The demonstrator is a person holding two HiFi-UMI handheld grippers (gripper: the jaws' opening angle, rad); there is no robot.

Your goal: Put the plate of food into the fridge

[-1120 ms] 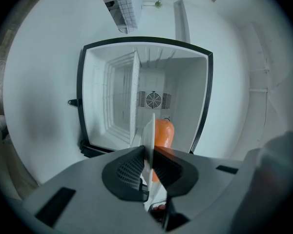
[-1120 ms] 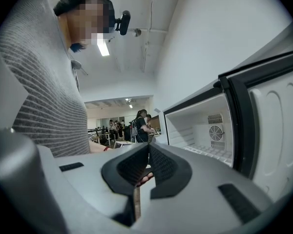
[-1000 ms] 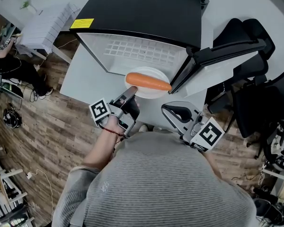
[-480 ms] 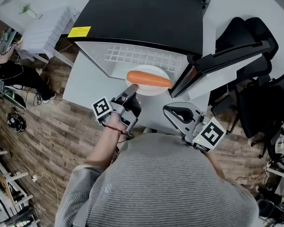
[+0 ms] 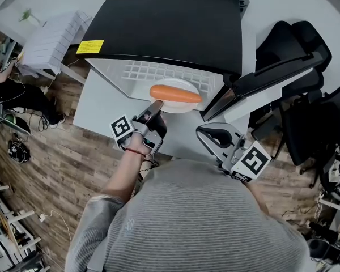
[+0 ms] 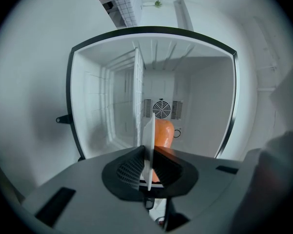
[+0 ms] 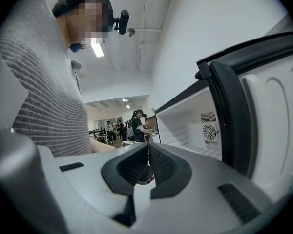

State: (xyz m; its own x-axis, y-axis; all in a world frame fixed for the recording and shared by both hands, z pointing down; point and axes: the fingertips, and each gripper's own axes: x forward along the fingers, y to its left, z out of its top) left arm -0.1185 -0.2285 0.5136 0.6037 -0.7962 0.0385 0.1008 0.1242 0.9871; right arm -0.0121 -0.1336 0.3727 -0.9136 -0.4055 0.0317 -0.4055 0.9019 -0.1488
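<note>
White plate (image 6: 147,140) pinched by left gripper (image 5: 154,109) | food (image 6: 164,133) half hidden | right gripper (image 7: 148,151) closed, empty

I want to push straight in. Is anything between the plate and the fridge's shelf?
Nothing visible. The door stands open at the right, the shelf ahead looks bare, and the plate, clamped by the left gripper, sits at the fridge mouth.

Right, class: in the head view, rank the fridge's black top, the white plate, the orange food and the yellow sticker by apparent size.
1. Fridge's black top
2. White plate
3. Orange food, nearly as long as the plate but narrower
4. Yellow sticker
</note>
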